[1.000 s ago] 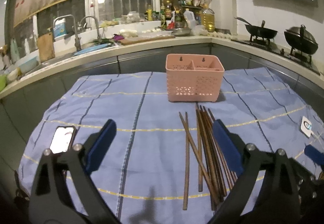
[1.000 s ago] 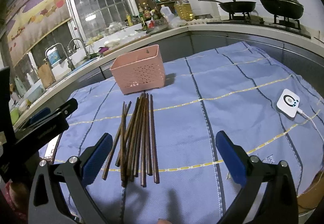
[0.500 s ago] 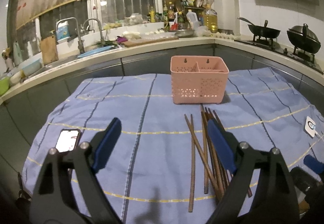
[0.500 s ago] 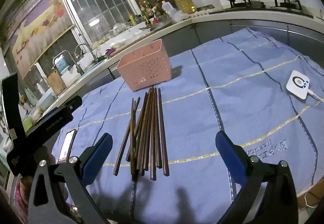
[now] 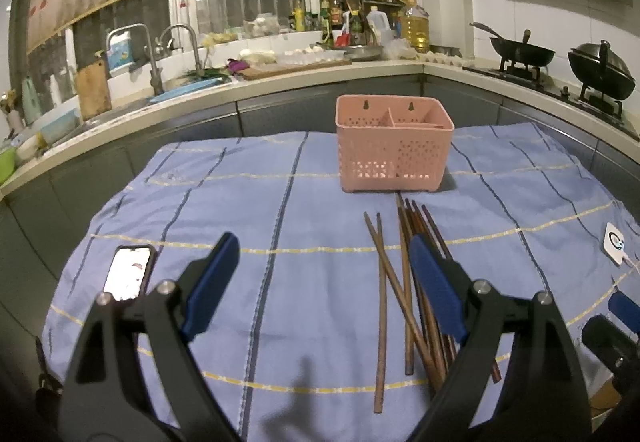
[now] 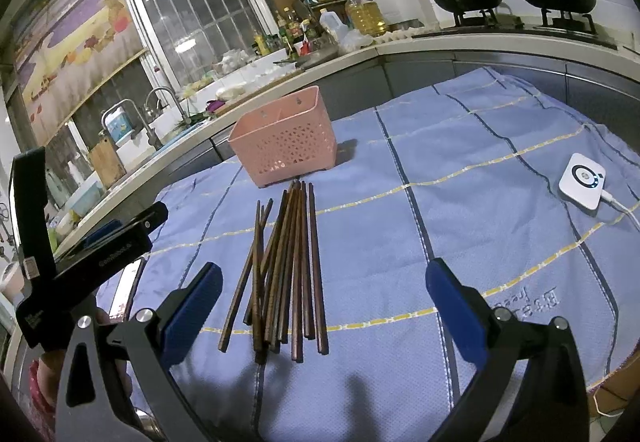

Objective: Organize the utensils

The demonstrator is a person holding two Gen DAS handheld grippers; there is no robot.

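Observation:
Several dark wooden chopsticks (image 5: 404, 282) lie in a loose bundle on the blue cloth, pointing at a pink perforated basket (image 5: 394, 146) with two compartments behind them. They also show in the right wrist view (image 6: 286, 266), with the basket (image 6: 284, 140) beyond. My left gripper (image 5: 320, 266) is open and empty, above the cloth just left of the bundle; its right finger overlaps the chopsticks in view. My right gripper (image 6: 324, 294) is open and empty, with the near ends of the chopsticks between its fingers.
A phone (image 5: 128, 274) lies on the cloth (image 5: 240, 202) at the left. A white device with a cable (image 6: 582, 180) lies at the right. The left gripper's body (image 6: 80, 254) shows at the left of the right wrist view. Counter, sink and stove ring the table.
Both grippers have pulled back and risen a little, so basket and chopsticks look farther away. The right gripper has shifted so the chopstick bundle lies more between its fingers. Both stay open.

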